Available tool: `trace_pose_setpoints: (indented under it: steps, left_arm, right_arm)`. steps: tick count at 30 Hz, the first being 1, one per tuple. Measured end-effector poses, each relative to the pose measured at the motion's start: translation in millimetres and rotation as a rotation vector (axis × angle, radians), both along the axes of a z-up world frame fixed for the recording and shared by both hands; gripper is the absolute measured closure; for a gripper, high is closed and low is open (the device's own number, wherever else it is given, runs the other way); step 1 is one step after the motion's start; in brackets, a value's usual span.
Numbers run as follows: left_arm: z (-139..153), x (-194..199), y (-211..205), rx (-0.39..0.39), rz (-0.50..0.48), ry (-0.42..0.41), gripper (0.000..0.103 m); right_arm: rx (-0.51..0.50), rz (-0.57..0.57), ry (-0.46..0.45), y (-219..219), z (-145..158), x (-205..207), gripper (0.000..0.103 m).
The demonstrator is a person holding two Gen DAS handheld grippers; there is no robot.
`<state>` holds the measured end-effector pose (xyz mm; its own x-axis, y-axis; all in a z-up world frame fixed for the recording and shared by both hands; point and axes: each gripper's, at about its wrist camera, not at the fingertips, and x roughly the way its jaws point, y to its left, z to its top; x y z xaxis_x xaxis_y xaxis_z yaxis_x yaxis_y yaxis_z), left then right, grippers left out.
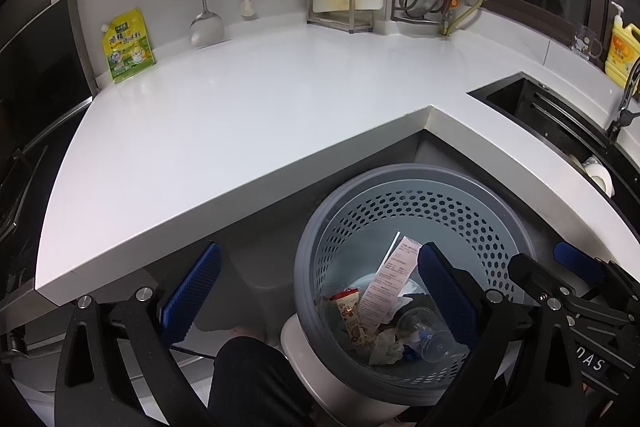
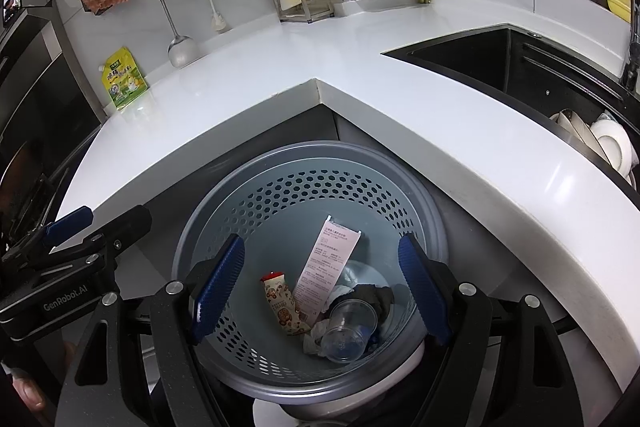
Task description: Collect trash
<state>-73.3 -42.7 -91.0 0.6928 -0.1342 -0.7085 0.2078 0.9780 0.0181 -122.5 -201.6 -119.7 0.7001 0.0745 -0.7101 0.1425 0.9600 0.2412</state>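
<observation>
White L-shaped countertop [image 1: 248, 99] wraps the inside corner where your grey perforated trash basket [image 2: 280, 195] stands on the floor, tucked below the counter edge. Inside the basket you have a pale pink carton [image 2: 326, 269] leaning on end, a printed snack wrapper [image 2: 282, 301] beside it, a clear plastic cup [image 2: 348, 327] on its side, and crumpled paper [image 2: 316, 337] touching the cup. Your right gripper [image 2: 322, 285] hovers over the basket mouth, fingers spread wide, nothing between the blue pads [image 2: 218, 283]. Your left gripper [image 1: 320, 297] sits at the basket's left rim, also spread and empty. Above the basket, against the wall, a yellow-green pouch [image 1: 128, 45] leans, with a hanging ladle [image 1: 204, 7] beyond it. To the basket's right lies the dark sink [image 2: 500, 55].
</observation>
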Motion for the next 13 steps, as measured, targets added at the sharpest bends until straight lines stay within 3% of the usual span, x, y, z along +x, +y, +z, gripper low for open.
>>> trace_pose_setpoints:
  steps: [13]
  left_arm:
    - [-0.3,0.3,1.8,0.015,0.017,-0.01,0.006]
  right_arm:
    - [0.0,-0.001,0.001,0.2,0.2,0.2,0.027]
